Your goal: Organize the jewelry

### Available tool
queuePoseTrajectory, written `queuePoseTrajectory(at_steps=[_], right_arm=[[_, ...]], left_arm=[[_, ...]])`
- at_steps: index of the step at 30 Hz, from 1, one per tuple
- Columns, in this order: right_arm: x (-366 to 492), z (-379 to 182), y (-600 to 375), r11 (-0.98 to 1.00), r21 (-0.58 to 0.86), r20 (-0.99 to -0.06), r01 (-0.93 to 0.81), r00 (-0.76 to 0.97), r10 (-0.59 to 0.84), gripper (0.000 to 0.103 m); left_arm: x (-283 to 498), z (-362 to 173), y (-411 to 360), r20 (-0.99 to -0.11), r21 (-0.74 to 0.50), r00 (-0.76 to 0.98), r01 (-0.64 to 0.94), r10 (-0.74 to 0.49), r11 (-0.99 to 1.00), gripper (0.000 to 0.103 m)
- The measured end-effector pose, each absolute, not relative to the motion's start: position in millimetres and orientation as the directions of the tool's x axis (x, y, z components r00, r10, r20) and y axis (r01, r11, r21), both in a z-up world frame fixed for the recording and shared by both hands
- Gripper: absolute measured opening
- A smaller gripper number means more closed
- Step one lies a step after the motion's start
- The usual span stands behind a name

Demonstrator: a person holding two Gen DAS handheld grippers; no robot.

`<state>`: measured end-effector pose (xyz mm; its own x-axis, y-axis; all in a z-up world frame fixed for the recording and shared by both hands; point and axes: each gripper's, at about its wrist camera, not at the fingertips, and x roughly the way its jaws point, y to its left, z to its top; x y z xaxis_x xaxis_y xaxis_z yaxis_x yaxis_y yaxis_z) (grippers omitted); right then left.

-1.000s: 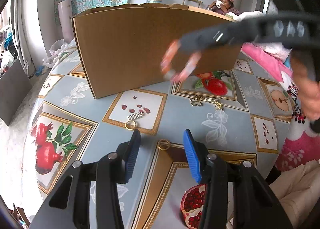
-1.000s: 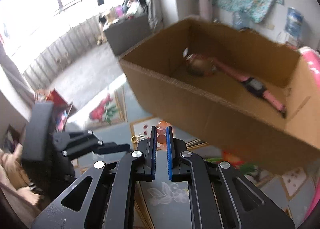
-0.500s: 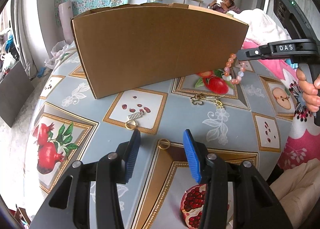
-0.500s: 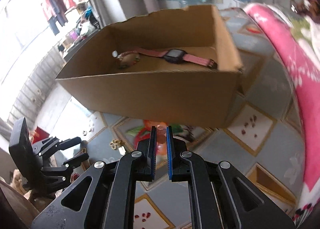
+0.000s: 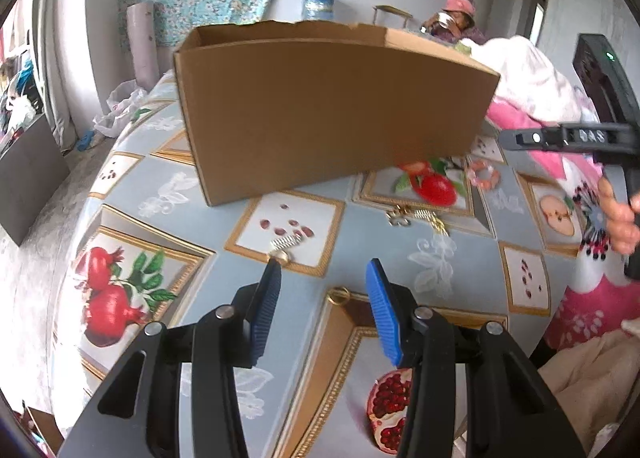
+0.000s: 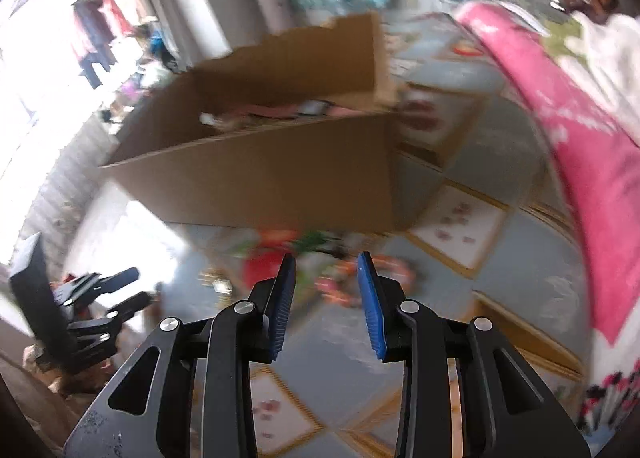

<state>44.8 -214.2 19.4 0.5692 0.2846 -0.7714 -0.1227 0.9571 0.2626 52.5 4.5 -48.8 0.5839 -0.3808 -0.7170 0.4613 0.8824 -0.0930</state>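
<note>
Your right hand-held gripper (image 6: 326, 266) has its jaws opening, and nothing is between the blue pads now. The pink and orange bead bracelet (image 5: 484, 177) lies flat on the worktop (image 5: 360, 234), outside the cardboard box (image 5: 320, 114), close to the box's near right corner. In the right wrist view the bracelet (image 6: 360, 278) is blurred, but it sits on the cloth just beyond the tips, at about 12 o'clock and a touch toward the right pad. So the relation that matters is this: the bracelet is below and slightly ahead of the right tips, while the box opening is further out along 11 to 12 o'clock and higher. Judged from the task, the bracelet belongs in the box with the pink watch (image 6: 280, 111), so it looks to have landed short.

Your left hand-held gripper (image 5: 320, 278) hangs about half open over the worktop and holds nothing. A gold ring (image 5: 339, 295) lies between its tips on the cloth, at 12 o'clock and very close. A second gold ring with a silver spring piece (image 5: 285, 245) sits just off the left pad at 11 o'clock. A small gold cluster (image 5: 416, 217) lies at 1 o'clock, between both hands.

The bracelet is a closed loop with no long axis, so any approach angle serves. Your right hand is clearly nearer to it; your left is nearer the rings.
</note>
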Motion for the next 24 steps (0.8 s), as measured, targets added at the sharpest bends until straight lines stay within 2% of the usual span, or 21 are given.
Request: queuePoseTrajectory(at_steps=[3, 8, 16, 19, 24], right_arm=[[47.9, 13.8, -190.8, 0.932, 0.309, -0.753, -0.187, 0.551, 0.360, 0.032], [50.7, -5.6, -166.5, 0.899, 0.376, -0.764, -0.225, 0.474, 0.438, 0.024], [49.5, -13.8, -162.0, 0.913, 0.342, -0.795, -0.223, 0.450, 0.407, 0.026], [50.0, -12.4, -160.5, 0.904, 0.356, -0.789, -0.235, 0.443, 0.426, 0.026], [47.5, -11.6, -136.9, 0.860, 0.391, -0.769, -0.328, 0.398, 0.501, 0.032]], left_arm=[[58.8, -45.7, 9.2, -0.718, -0.109, 0.588, 0.433, -0.372, 0.895, 0.043], [66.7, -47.2, 13.2, -0.725, -0.103, 0.589, 0.417, -0.355, 0.903, 0.040], [83.7, -49.9, 24.7, -0.738, -0.104, 0.592, 0.374, -0.323, 0.922, 0.025], [85.6, -47.4, 35.1, -0.731, -0.137, 0.590, 0.363, -0.341, 0.922, 0.024], [85.2, -47.8, 45.1, -0.727, -0.171, 0.588, 0.346, -0.356, 0.922, 0.024]])
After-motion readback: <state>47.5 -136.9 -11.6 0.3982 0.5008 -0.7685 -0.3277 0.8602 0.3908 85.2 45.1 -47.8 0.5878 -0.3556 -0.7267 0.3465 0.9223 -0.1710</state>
